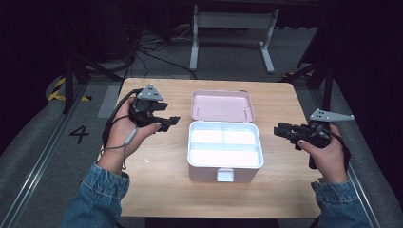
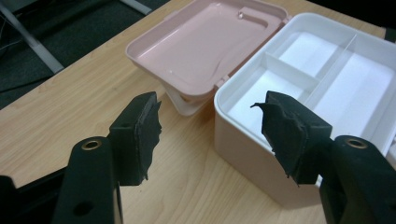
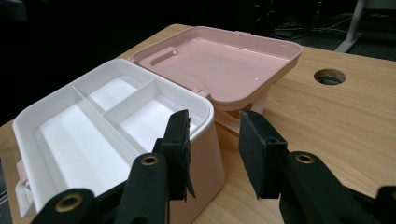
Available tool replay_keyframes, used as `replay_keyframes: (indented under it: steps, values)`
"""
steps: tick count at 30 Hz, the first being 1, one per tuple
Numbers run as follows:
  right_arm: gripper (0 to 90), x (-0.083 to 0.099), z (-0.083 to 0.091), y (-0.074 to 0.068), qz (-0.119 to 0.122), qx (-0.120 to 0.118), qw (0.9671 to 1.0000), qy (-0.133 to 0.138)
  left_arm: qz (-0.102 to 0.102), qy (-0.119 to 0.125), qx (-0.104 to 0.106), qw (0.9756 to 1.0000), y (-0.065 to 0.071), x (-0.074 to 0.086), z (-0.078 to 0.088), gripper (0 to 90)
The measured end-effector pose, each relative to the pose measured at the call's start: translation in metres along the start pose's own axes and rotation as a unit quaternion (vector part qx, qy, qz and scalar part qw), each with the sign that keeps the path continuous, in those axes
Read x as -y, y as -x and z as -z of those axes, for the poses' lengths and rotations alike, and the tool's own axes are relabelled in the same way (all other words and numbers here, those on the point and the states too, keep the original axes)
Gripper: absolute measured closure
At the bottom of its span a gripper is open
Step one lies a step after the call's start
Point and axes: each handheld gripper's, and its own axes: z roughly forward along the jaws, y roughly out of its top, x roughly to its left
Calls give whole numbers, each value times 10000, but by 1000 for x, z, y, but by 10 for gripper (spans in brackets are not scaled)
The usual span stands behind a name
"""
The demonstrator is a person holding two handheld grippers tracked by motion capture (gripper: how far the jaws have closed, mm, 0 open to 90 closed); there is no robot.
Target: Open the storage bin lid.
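Note:
A pink box point(image 1: 209, 175) stands open mid-table, its white tray point(image 1: 225, 144) split into three empty compartments. Its pink lid point(image 1: 222, 105) lies back flat behind it. My left gripper point(image 1: 173, 121) hovers to the left of the box, jaws open and empty, pointing at the box's left wall. In the left gripper view the jaws point(image 2: 210, 130) frame the box corner point(image 2: 243, 135) and the lid point(image 2: 205, 46). My right gripper point(image 1: 279, 131) is held to the right of the box, open and empty. In the right gripper view it point(image 3: 215, 149) points at the box's near corner point(image 3: 205, 140).
The wooden table point(image 1: 161, 166) has bare surface in front and at both sides of the box. A round cable hole point(image 3: 329, 76) sits in the tabletop beyond the lid. White desk legs point(image 1: 195, 42) and cables lie on the floor behind the table.

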Motion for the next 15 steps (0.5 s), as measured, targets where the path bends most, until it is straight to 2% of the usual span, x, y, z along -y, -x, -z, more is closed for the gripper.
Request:
replay_keyframes:
  steps: [3,6,10,13,15]
  values:
    - [643,-4,-4,2,-4,8,10000,-53,-28,-66,40,10000,2,7,4,367]
    - [643,-6,-10,4,-5,2,9999,-100,-2,-18,55,10000,5,18,6,353]
    - [639,-6,-19,4,22,-17,9997,-241,-52,-56,12,10000,9,33,6,347]
    - [633,-6,-22,5,16,-2,9995,-304,106,-108,2,9999,10,43,6,345]
    - [630,-5,-23,5,20,41,9993,-376,218,-267,-66,9994,9,51,6,345]
